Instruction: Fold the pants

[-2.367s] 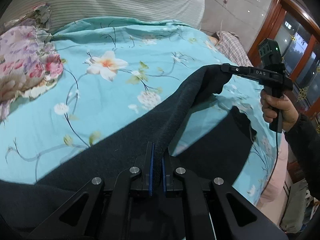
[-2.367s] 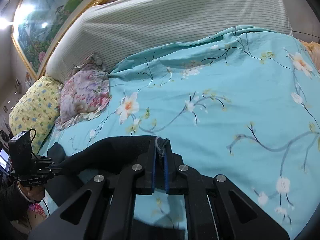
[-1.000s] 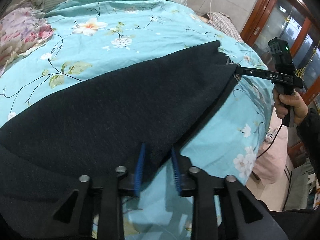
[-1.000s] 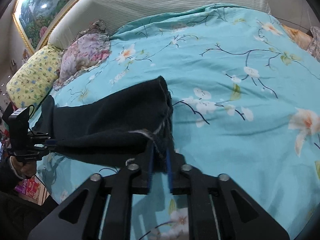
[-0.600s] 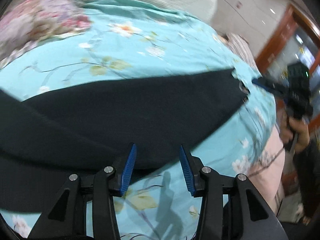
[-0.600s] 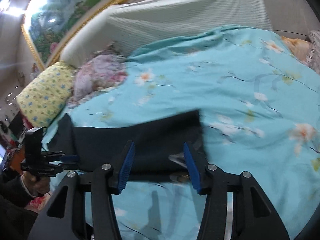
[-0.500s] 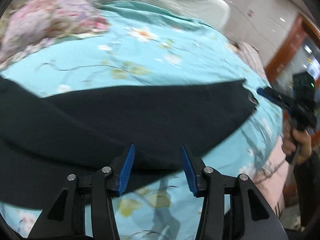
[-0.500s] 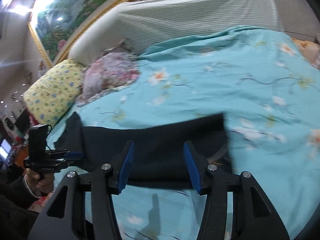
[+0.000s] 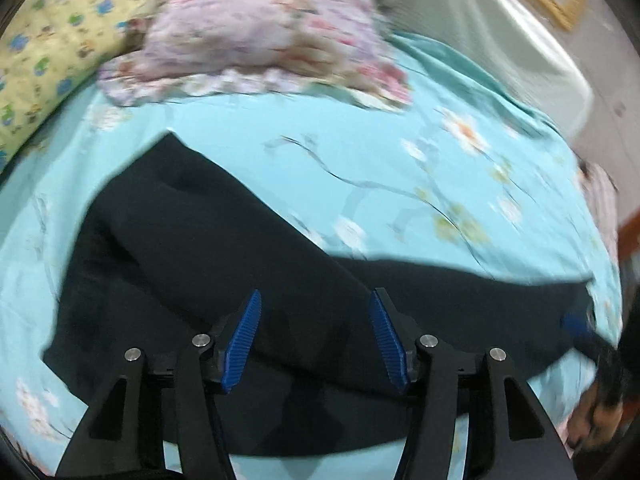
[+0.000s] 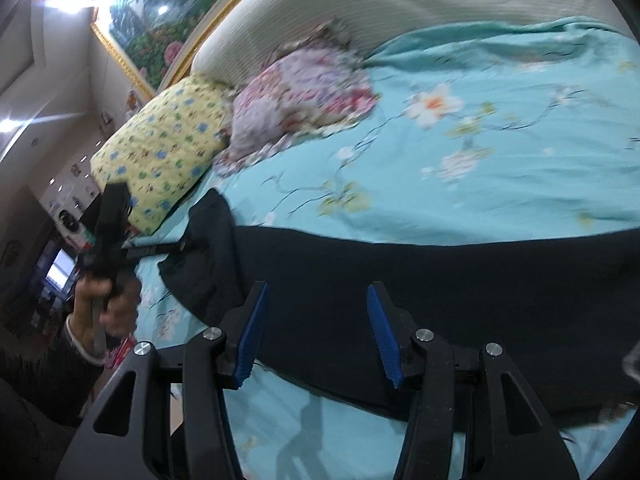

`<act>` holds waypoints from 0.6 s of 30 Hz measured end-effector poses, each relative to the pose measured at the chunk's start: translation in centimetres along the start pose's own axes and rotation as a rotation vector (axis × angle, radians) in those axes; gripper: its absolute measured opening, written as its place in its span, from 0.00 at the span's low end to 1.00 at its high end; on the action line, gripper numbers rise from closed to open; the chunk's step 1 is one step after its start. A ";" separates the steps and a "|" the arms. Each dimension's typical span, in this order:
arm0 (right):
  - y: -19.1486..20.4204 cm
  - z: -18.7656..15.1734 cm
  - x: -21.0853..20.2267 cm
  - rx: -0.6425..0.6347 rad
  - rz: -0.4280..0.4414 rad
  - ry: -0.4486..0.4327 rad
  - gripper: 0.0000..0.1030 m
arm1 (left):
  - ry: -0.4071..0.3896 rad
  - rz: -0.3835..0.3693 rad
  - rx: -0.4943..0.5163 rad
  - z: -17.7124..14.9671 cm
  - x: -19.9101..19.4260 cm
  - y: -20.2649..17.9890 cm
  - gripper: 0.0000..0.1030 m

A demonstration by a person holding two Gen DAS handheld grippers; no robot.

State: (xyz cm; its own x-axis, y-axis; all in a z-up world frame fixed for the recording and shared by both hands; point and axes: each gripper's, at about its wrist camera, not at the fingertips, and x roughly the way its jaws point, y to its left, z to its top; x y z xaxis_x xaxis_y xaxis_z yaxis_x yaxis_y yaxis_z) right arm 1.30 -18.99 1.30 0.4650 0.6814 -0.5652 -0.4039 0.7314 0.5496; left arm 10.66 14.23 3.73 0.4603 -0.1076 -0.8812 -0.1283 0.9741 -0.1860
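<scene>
1. Left gripper [image 9: 316,336]: fingers [image 9: 244,338] spread wide, nothing between the blue pads; jaws have just been opening. Points steeply down.
2. Right gripper [image 10: 316,334]: fingers [image 10: 382,336] parted, gap empty; jaws have just been opening. Points down at a shallower angle.
3. Left hand [image 10: 108,304]: seen from the right wrist view at the left edge, fist wrapped round the gripper's handle, dark sleeve [image 10: 36,384] with a light cuff at the wrist.
4. Right hand [image 9: 596,408]: seen from the left wrist view at the far right edge, blurred; grip on the handle can't be made out clearly.
5. Both views motion-blurred.
</scene>
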 end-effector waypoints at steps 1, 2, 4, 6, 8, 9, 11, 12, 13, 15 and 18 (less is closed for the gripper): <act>0.7 0.2 1.0 -0.009 0.017 0.015 0.51 | 0.012 0.005 -0.017 0.8 0.3 0.5 0.61; 1.1 0.3 1.7 -0.016 0.030 0.027 0.51 | 0.028 0.022 -0.049 1.9 0.7 1.1 0.61; 2.2 0.6 3.2 -0.028 0.053 0.053 0.51 | 0.079 0.030 -0.090 3.6 1.8 2.0 0.62; 3.6 0.9 5.1 -0.053 0.085 0.086 0.51 | 0.119 0.046 -0.127 5.2 2.9 2.7 0.62; 4.9 1.1 6.9 -0.076 0.120 0.115 0.51 | 0.177 0.075 -0.149 6.5 4.4 3.2 0.62; 5.4 1.2 7.7 -0.086 0.133 0.128 0.51 | 0.207 0.092 -0.158 6.9 5.1 3.4 0.62; 6.6 1.3 9.7 -0.109 0.149 0.164 0.51 | 0.260 0.124 -0.167 7.7 6.8 3.8 0.62; 7.0 1.4 10.4 -0.119 0.152 0.177 0.51 | 0.276 0.138 -0.168 7.8 7.4 3.9 0.62; 7.5 1.4 11.4 -0.130 0.160 0.193 0.51 | 0.292 0.149 -0.167 7.9 7.9 4.0 0.61; 8.0 1.5 12.8 -0.141 0.168 0.222 0.51 | 0.313 0.160 -0.150 7.9 8.7 4.0 0.59; 8.6 1.2 14.7 -0.167 0.161 0.269 0.53 | 0.318 0.188 -0.111 7.3 9.3 4.0 0.40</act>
State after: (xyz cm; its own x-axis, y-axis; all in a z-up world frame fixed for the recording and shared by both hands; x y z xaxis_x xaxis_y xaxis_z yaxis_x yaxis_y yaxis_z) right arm 5.66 -2.69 -1.54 0.1700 0.7548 -0.6335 -0.5885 0.5934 0.5491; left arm 20.82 18.59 -2.04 0.1270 -0.0026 -0.9919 -0.2872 0.9571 -0.0393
